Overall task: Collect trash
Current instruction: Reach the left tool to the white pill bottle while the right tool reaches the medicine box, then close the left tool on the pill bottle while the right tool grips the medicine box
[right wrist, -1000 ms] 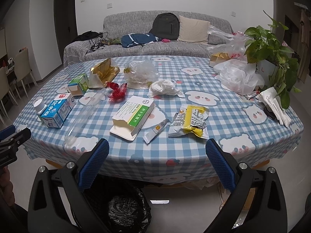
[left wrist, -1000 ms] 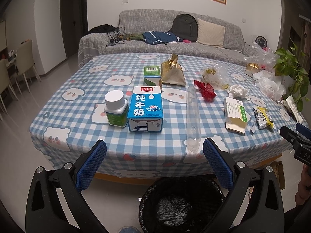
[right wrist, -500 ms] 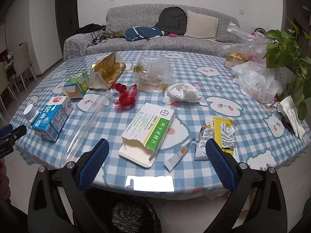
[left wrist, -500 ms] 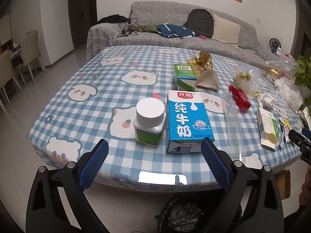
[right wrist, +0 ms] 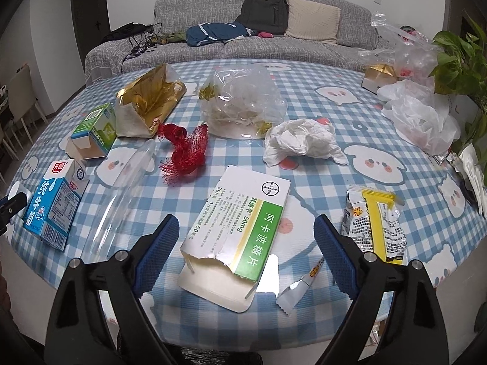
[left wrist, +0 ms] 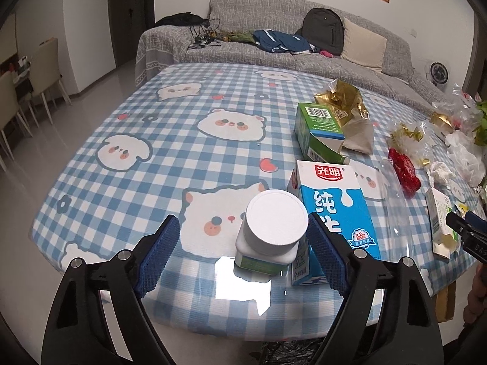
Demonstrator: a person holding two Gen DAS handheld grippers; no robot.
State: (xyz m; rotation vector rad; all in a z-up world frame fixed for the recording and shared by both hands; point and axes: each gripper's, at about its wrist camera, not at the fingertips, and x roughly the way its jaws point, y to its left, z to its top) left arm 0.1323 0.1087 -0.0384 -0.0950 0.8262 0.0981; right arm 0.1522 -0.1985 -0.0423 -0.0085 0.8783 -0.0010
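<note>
Spreading across one checked tabletop (right wrist: 350,127): two cartons, one blue milk carton (left wrist: 334,213) and one green carton (left wrist: 319,133); one torn medicine box (right wrist: 240,234); one white-capped bottle (left wrist: 271,234).

Closing a little but gaping wide, left claw (left wrist: 243,252) flanking the bottle, pads not pressing it. Likewise narrowing, right claw (right wrist: 246,252) straddling the medicine box, gripping nothing.

Blurring into the cloth: one clear plastic tube (right wrist: 121,200), edges hard to trace.

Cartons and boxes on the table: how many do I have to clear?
3. A blue milk carton at the left edge, a green carton behind it beside the gold bag, and a torn medicine box near the front edge. More may be hidden under the plastic bags.
</note>
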